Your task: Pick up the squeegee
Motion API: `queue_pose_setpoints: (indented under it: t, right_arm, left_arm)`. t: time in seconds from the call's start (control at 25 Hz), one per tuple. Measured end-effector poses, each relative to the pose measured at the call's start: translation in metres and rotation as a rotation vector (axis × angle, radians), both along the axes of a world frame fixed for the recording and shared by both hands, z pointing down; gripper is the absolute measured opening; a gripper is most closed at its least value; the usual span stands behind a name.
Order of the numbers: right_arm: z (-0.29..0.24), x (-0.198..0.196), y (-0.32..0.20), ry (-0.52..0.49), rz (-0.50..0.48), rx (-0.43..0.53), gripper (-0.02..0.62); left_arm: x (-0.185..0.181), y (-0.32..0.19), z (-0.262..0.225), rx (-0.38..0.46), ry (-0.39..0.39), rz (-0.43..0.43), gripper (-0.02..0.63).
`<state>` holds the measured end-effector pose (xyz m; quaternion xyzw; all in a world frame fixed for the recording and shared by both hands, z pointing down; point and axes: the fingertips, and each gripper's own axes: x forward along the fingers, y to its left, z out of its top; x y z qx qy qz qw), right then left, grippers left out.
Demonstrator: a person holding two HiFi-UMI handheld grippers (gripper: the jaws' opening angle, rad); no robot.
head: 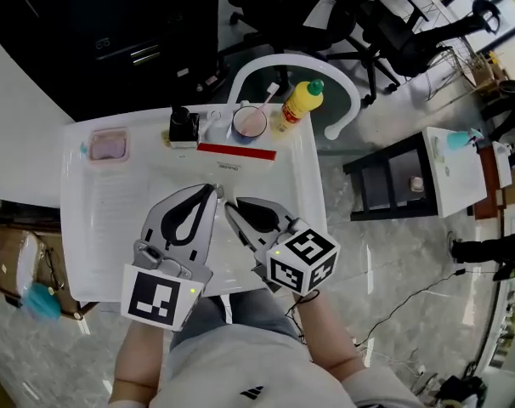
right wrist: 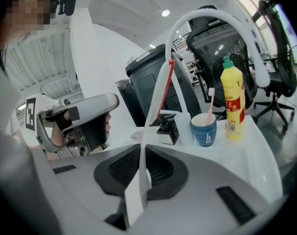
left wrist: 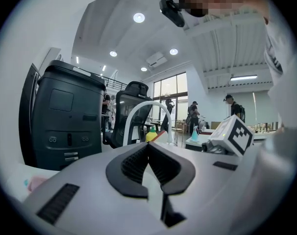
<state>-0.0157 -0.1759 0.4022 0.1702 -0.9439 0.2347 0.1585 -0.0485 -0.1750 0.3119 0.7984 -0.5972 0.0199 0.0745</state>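
**Gripping the squeegee by its handle**

Clamped on the flat white handle of the white squeegee with a red blade point(head: 236, 150), the right gripper point(head: 228, 204) holds it over the middle of the white table point(head: 87, 228). The blade lies crosswise at the far end of the handle. Just left of it, the left gripper point(head: 213, 189) has its jaws closed together with nothing between them. Beyond the blade, along the far edge, stand a small black bottle point(head: 183, 127), a blue cup with a pink toothbrush point(head: 250, 121) and a yellow squeeze bottle with a green cap point(head: 298, 102). A pink box point(head: 109, 146) sits far left.
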Motion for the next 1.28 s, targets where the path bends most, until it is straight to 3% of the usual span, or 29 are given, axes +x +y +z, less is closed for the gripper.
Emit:
queue_pose_setpoints:
  t: [0.52,1.28]
  right_arm:
    - [-0.059,0.028,0.003,-0.069,0.121,0.128,0.041]
    - [-0.111,0.048,0.020,-0.142,0.189,0.255,0.041]
  left_arm:
    - [0.033,-0.007,-0.017,0.041,0.000,0.152,0.012]
    - [0.048,0.014,-0.028,0.051,-0.018,0.206,0.012]
